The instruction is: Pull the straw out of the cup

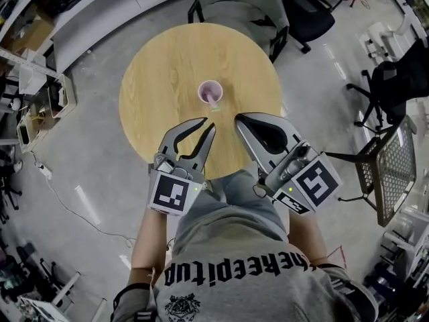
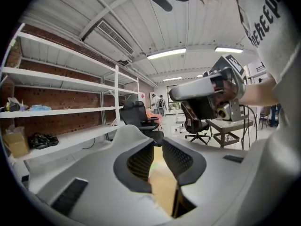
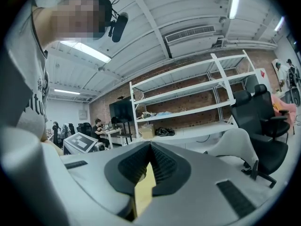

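Observation:
A pink cup (image 1: 210, 90) stands near the middle of a round wooden table (image 1: 161, 72), with a straw (image 1: 214, 100) leaning out over its near rim. Both grippers hover over the table's near edge, short of the cup. My left gripper (image 1: 208, 124) (image 2: 157, 147) is open: a narrow gap shows between its pads, with only the tabletop seen through it. My right gripper (image 1: 237, 118) (image 3: 150, 146) is shut, its tips meeting with nothing between them. The cup does not show in either gripper view. The left gripper view also catches the right gripper (image 2: 207, 91) at upper right.
A grey chair (image 1: 241, 5) stands at the table's far side, with a black chair (image 1: 308, 12) beside it. A mesh chair (image 1: 385, 159) is at the right. White shelving (image 3: 188, 93) lines a brick wall. A person sits at a desk (image 3: 99, 128) in the background.

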Tool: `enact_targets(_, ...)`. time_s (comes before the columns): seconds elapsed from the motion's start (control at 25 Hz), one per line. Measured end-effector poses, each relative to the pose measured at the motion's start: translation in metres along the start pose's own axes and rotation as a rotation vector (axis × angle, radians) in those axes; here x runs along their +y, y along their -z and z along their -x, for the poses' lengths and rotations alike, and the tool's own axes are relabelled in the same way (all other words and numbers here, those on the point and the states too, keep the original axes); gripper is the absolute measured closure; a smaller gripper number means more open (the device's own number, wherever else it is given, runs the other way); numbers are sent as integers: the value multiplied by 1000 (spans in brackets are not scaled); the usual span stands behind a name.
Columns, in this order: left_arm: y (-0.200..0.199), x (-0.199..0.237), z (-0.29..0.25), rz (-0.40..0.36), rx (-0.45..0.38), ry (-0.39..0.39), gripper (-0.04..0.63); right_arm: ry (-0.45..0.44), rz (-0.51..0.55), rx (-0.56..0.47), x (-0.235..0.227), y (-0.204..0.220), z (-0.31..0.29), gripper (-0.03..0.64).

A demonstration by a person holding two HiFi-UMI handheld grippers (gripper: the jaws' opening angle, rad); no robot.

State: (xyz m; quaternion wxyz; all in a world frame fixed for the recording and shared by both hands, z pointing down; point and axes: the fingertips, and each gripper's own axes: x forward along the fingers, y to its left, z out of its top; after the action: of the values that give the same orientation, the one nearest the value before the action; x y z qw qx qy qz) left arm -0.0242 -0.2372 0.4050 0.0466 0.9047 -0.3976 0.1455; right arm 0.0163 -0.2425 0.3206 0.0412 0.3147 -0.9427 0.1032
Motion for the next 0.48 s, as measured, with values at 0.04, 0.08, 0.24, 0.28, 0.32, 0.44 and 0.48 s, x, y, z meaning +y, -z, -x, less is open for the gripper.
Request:
enact_targets(0.04,4,1,-4,-7,10,0,495,-3,-5,1,-3,1,-1,620)
enact_targets(0.08,9,2,-8,-15,21,1,494,-5,-9,2,-6,2,-3,620)
enact_targets(0.24,29,10,-25,-40,63,-19,477,-15,-32,10,-18,7,-7,620)
enact_targets(0.28,33,11,-30,-48,71,-23,471,-18,-38,13,-21,8,-6,620)
enact_targets(0.32,37,12,-34,-65,75,-22,466,-20,-42,16,-24,9,-6,620)
enact_targets(0.44,47,13,-47,-119,94,-8,439,-21,-52,24,-33,12,-4,620)
enact_targets(0.48,50,13,-51,-125,104,-5,434,-21,-55,26,-36,12,-4,620)
